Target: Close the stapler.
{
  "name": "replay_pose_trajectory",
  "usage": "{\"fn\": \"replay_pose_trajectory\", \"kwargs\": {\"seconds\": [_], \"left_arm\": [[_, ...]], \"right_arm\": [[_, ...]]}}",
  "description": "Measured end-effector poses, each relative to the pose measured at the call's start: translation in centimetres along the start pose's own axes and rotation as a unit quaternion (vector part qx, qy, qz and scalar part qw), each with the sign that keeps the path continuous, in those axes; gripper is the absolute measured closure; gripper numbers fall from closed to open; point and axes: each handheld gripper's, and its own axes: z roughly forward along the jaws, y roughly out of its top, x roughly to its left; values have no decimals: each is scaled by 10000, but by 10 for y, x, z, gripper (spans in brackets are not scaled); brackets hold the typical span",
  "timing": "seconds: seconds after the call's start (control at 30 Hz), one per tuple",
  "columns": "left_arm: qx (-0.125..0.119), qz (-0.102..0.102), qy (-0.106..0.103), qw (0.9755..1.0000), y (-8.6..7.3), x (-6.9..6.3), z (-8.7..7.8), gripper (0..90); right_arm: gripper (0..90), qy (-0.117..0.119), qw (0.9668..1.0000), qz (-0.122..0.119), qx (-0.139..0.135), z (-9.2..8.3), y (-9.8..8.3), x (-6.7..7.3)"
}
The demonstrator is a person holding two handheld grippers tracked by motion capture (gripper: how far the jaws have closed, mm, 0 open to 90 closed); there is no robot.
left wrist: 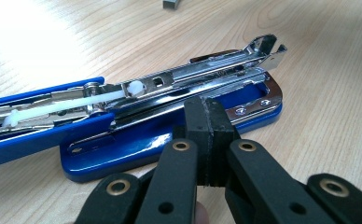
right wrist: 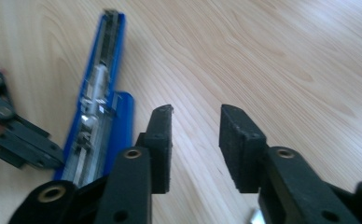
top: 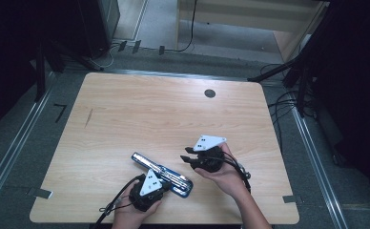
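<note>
The opened blue stapler [top: 161,172] lies on the tabletop [top: 126,119] just ahead of the closed, empty left hand-held gripper [left wrist: 208,119]. The right hand-held gripper [right wrist: 195,135], beside it, gapes empty (probably reloading); next it needs staples.

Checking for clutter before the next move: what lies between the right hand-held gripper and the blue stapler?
Only bare wooden table: the right gripper view shows plain wood between the right hand-held gripper and the opened stapler.

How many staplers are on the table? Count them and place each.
1. The stapler lies opened out near the table's front edge, beside the shut left gripper; the right gripper is open nearby.
</note>
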Motion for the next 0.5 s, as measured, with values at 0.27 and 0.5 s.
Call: {"fn": "replay_pose_trajectory", "kwargs": {"seconds": [0.27, 0.5], "left_arm": [[5, 0, -5, 10000, 0, 0, 0, 900], [-9, -11, -5, 10000, 0, 0, 0, 900]], "right_arm": [[639, 60, 9994, -99, 337, -3, -11, -13], [639, 48, 9987, -82, 510, -4, -21, -28]]}}
